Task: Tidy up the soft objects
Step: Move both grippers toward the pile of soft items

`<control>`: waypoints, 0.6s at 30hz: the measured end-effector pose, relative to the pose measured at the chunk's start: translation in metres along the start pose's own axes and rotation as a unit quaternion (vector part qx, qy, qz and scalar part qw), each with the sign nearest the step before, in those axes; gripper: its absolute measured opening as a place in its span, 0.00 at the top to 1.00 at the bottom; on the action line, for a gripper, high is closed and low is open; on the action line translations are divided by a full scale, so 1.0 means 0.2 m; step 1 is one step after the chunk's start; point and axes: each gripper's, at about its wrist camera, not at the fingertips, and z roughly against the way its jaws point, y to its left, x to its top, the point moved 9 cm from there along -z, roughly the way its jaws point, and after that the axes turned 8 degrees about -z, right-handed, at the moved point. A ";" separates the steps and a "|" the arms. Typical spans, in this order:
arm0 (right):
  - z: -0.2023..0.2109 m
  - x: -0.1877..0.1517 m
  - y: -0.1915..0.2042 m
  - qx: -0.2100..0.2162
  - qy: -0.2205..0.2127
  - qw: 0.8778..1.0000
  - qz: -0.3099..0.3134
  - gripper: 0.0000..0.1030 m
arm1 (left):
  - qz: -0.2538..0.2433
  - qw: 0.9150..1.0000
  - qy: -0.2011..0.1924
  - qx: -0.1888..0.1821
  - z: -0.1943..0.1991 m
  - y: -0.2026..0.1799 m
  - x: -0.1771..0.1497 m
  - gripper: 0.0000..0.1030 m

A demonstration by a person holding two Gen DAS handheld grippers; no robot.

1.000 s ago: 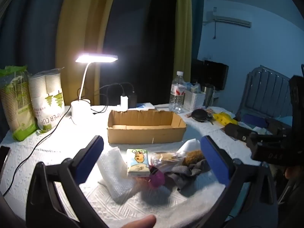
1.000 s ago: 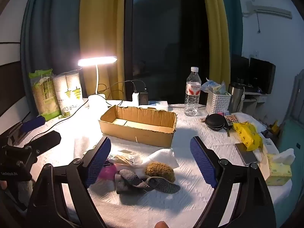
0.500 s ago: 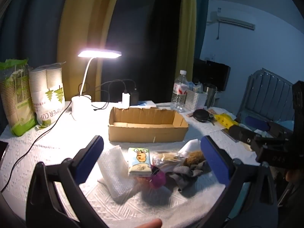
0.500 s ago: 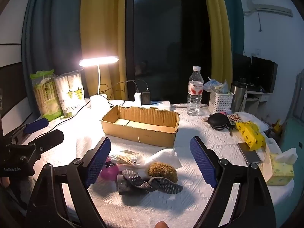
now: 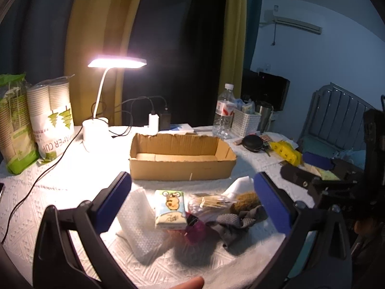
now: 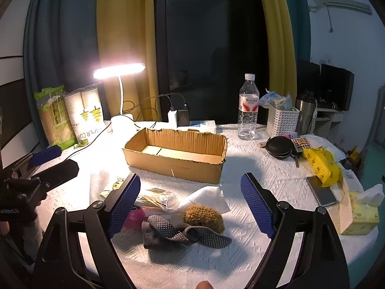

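2 hand-held grippers, left [image 5: 192, 204] and right [image 6: 190, 203], wide open, empty | grey dotted sock [image 6: 187, 234] crumpled

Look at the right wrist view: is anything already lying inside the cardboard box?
No: the cardboard box shows only its bare floor, while the brown sponge and grey socks lie on the table in front of it.

Left claw [image 5: 192, 200] and right claw [image 6: 190, 202] hover above the surface [image 6: 252, 183], fingers spread wide, gripping nothing.
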 end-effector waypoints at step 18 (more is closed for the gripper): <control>-0.12 0.02 -0.08 -0.010 0.008 1.000 -0.005 0.15 | -0.016 1.000 0.000 -0.003 -0.13 -0.04 0.05 0.00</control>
